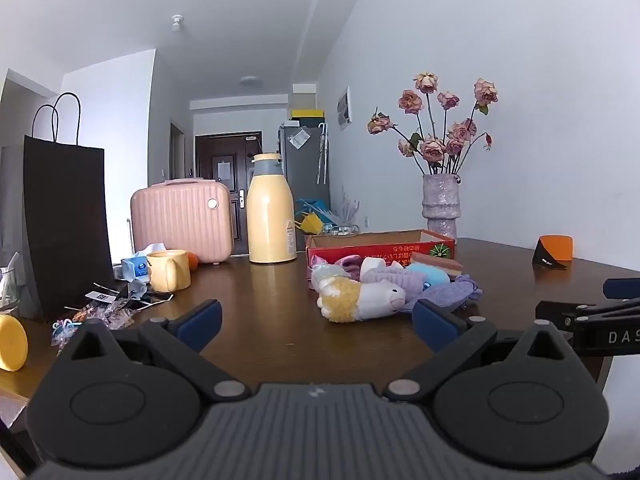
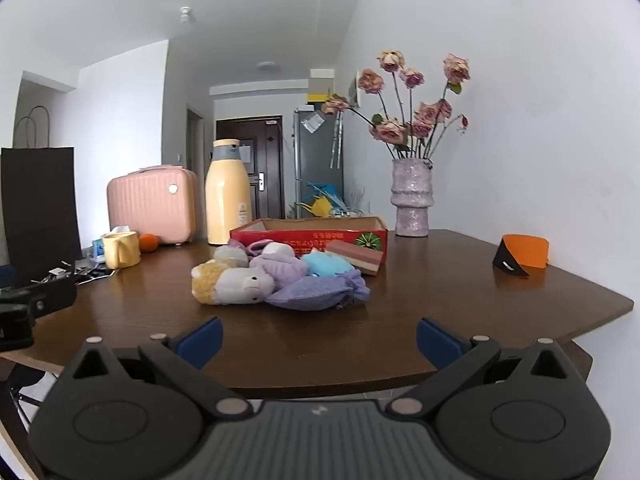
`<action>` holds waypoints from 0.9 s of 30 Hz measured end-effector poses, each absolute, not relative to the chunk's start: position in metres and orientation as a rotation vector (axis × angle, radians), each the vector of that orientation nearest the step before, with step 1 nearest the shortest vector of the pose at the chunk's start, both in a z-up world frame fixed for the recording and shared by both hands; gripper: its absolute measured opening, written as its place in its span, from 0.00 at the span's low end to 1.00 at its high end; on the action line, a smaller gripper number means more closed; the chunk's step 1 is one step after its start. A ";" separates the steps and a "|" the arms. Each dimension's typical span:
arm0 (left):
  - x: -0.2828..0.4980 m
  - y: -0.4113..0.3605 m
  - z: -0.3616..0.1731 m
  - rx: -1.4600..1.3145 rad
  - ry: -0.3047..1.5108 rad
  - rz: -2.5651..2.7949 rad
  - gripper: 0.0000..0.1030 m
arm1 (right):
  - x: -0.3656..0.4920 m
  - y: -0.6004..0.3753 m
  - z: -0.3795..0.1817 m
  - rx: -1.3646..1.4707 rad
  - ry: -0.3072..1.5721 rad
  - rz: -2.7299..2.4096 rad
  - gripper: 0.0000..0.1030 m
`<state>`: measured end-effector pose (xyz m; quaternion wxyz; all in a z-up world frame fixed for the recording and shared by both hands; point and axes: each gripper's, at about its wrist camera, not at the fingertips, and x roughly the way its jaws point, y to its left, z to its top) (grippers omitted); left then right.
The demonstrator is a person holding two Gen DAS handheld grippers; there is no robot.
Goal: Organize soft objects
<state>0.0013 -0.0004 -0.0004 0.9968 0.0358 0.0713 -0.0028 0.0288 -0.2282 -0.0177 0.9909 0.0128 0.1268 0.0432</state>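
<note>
Brown wooden table (image 2: 460, 312) against a white wall, hallway and dark door behind. Both my grippers sit low at the near edge, aimed across the top. Left gripper (image 1: 316, 326): fingers wide apart, nothing between them. Right gripper (image 2: 318, 344): same, wide apart and empty, and its black body shows at the right edge of the left view.

Past my fingers, mid-table: the pile of soft toys (image 2: 280, 276). The white and yellow plush (image 1: 362, 298) lies on its side nearest me, the purple knit pouch (image 2: 316, 292) touching it on the right, a light blue plush (image 2: 326, 264) behind those. Pile leans against the front of the red cardboard box (image 2: 308, 236).

Left side: yellow mug (image 1: 168, 270), black paper bag (image 1: 66, 224). Further back, pink case (image 1: 182, 220) and yellow bottle (image 1: 270, 210). Right: orange holder (image 2: 524, 254); vase of dried roses (image 2: 412, 200) by the wall.
</note>
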 end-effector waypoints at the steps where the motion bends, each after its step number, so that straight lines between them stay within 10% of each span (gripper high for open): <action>1: 0.002 0.000 0.000 0.074 0.140 -0.002 1.00 | 0.029 -0.229 -0.018 0.028 0.256 0.085 1.00; 27: -0.003 0.000 0.003 0.078 0.096 0.030 1.00 | 0.036 -0.229 -0.015 0.033 0.234 0.095 1.00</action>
